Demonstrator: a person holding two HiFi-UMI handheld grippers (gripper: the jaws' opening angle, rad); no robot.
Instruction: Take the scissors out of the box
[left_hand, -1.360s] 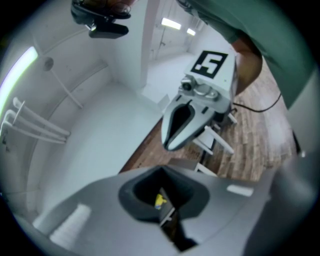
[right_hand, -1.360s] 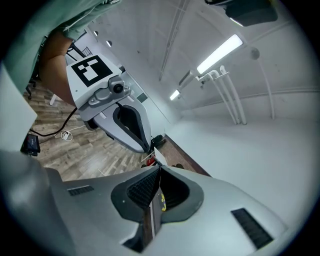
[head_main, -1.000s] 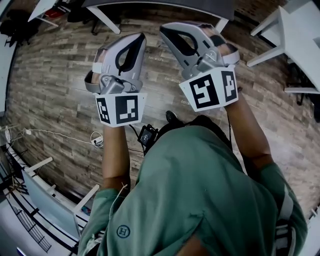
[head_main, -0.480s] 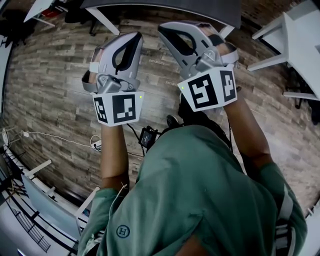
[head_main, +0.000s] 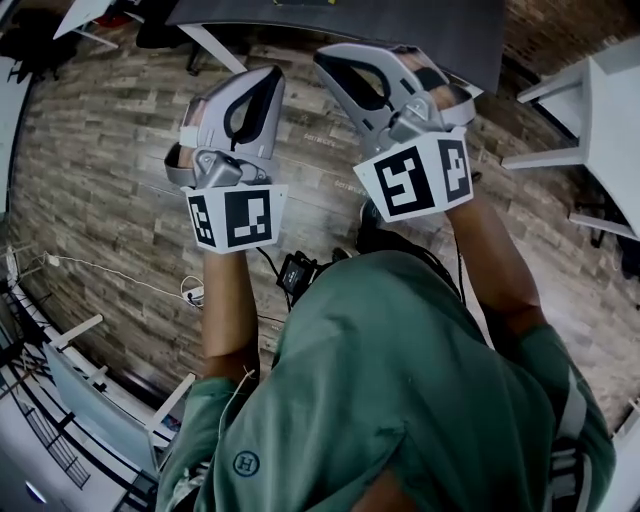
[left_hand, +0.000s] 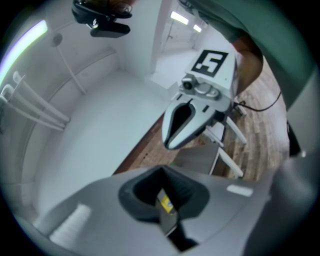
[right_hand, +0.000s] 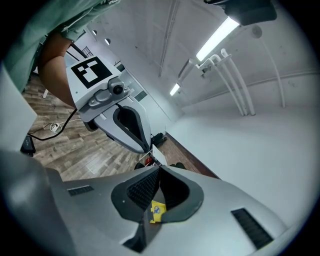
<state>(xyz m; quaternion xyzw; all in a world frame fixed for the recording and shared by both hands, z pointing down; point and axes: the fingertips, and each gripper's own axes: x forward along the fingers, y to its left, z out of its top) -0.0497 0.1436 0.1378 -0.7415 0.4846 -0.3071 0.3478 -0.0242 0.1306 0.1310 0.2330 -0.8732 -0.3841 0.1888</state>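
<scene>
Fingers (left_hand: 137, 195) of left gripper (left_hand: 161, 171) were pressed together, nothing between; right gripper (right_hand: 159, 167) likewise closed, empty. Place of scissors and box could not be told (no view showed them). Both grippers were held out over wood floor (head_main: 100, 180), left at 11 o'clock of green shirt (head_main: 400, 380), right at 1; dark table (head_main: 400, 25) at 12.

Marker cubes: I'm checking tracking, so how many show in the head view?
2. One cube is on the left gripper, left of centre; the other is on the right gripper, to the right and slightly higher. Neither is covered.
</scene>
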